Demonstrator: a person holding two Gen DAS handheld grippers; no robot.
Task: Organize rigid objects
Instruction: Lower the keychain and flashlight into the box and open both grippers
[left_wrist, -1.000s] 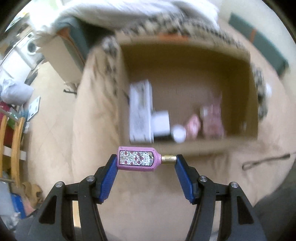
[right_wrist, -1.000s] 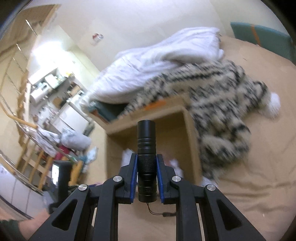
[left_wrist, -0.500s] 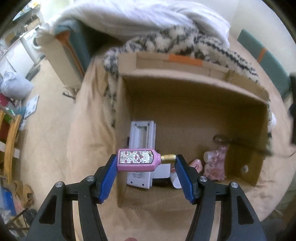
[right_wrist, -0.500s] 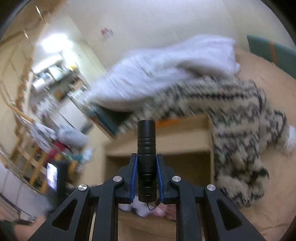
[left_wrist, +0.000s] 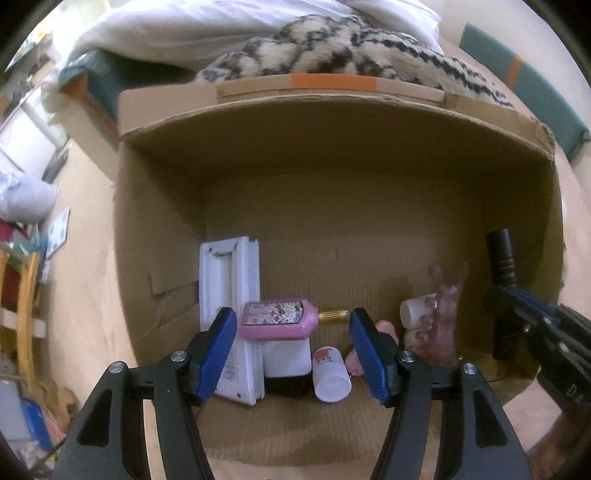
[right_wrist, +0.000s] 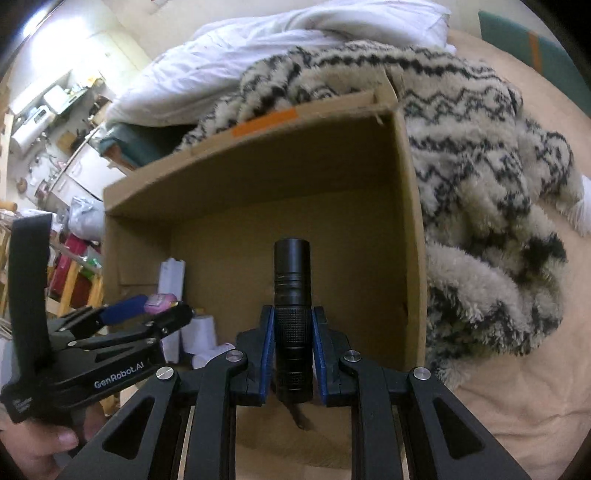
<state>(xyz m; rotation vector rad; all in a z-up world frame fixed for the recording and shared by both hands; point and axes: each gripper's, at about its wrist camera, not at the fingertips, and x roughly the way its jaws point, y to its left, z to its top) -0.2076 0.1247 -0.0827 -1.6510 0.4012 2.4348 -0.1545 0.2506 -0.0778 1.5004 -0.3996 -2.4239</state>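
Observation:
An open cardboard box (left_wrist: 332, 122) lies on a beige bed. My left gripper (left_wrist: 291, 334) is down inside it, and its blue pads now stand apart from a pink perfume bottle (left_wrist: 279, 319) with a gold cap, which rests tilted on a white block (left_wrist: 287, 356). My right gripper (right_wrist: 293, 339) is shut on a black flashlight (right_wrist: 292, 306) and holds it upright over the box's right side; it also shows in the left wrist view (left_wrist: 503, 273). The left gripper (right_wrist: 147, 306) shows at the left of the right wrist view.
On the box floor lie a white rectangular case (left_wrist: 227, 295), a small white bottle (left_wrist: 330, 374), a white cup (left_wrist: 415, 314) and a pinkish clear object (left_wrist: 441, 321). A black-and-cream fleece (right_wrist: 480, 166) and a white duvet (right_wrist: 258, 48) lie behind the box.
Both grippers moved forward and down into the box. The left gripper opened and the pink bottle now rests on the white block. The right still grips the flashlight.

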